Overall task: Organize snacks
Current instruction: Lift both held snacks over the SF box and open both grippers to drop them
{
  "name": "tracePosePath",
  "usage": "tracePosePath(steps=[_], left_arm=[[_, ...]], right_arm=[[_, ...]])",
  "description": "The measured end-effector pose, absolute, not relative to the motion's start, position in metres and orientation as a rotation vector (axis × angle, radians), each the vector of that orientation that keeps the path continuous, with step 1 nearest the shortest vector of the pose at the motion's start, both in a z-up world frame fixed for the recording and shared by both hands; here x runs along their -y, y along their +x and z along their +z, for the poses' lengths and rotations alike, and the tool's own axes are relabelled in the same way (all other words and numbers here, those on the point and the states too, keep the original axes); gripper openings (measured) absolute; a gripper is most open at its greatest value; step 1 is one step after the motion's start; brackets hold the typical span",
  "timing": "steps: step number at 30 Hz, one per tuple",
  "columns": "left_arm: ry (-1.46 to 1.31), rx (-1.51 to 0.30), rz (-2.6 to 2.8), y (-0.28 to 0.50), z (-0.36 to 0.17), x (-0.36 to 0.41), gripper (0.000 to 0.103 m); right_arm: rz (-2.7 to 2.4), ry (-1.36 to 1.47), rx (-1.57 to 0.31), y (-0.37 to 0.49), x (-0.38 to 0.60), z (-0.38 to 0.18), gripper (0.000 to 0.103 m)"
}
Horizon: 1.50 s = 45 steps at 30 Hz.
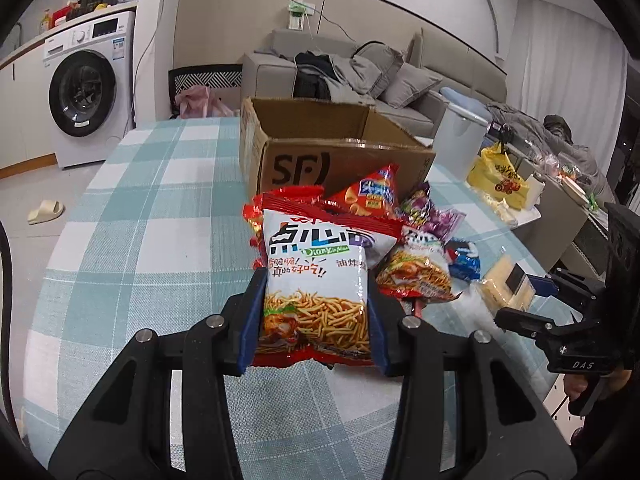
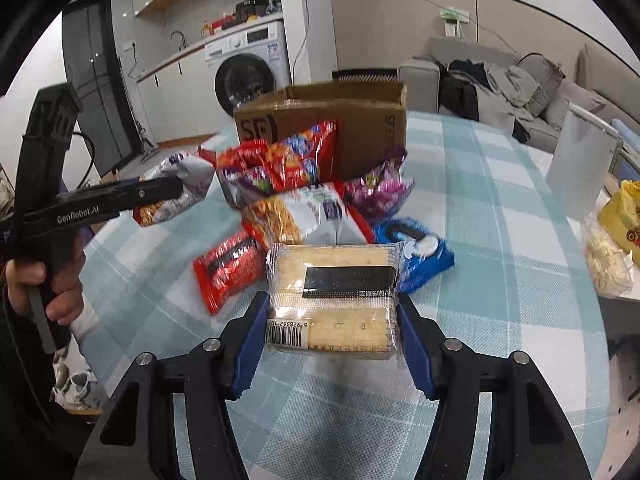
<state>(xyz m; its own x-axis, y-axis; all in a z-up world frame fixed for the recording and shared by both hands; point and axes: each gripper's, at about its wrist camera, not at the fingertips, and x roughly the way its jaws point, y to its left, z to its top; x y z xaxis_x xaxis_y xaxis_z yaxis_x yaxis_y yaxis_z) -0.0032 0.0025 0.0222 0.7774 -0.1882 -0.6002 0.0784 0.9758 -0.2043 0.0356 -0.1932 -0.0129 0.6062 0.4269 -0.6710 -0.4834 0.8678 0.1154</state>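
Observation:
My left gripper (image 1: 316, 280) is shut on a white and red fried-noodle snack bag (image 1: 320, 256), held upright just above the checked tablecloth (image 1: 140, 220). In the right wrist view my right gripper (image 2: 332, 300) is shut on a clear pack of crackers (image 2: 332, 280), both blue pads pressing its sides. Behind both lies a pile of snack bags: a red cone-chip bag (image 1: 372, 196), a purple bag (image 1: 428, 212), a second noodle bag (image 2: 296, 212), a red bar pack (image 2: 228, 268) and a blue pack (image 2: 424, 256). An open cardboard box (image 1: 340, 160) stands behind the pile.
A white bin (image 1: 456, 140) and a yellow plastic bag (image 1: 496, 180) stand off the table's right side. A washing machine (image 1: 84, 92) is at far left, and a grey sofa (image 1: 360, 72) behind the box. A person's hand (image 2: 44, 288) holds the left gripper's handle.

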Motion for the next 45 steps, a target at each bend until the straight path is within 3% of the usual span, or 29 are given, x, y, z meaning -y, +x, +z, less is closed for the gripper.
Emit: tracePosePath(steps=[20,45], left_arm=[[-0.170,-0.558,-0.079,0.041,0.084,-0.002,0.041],[-0.168,-0.614,-0.071,0.172,0.065,0.006,0.042]], right_arm=[[0.514,0.072,-0.600,0.121,0.181,0.054,0.062],[0.495,0.127,-0.662,0.224,0.139,0.055,0.063]])
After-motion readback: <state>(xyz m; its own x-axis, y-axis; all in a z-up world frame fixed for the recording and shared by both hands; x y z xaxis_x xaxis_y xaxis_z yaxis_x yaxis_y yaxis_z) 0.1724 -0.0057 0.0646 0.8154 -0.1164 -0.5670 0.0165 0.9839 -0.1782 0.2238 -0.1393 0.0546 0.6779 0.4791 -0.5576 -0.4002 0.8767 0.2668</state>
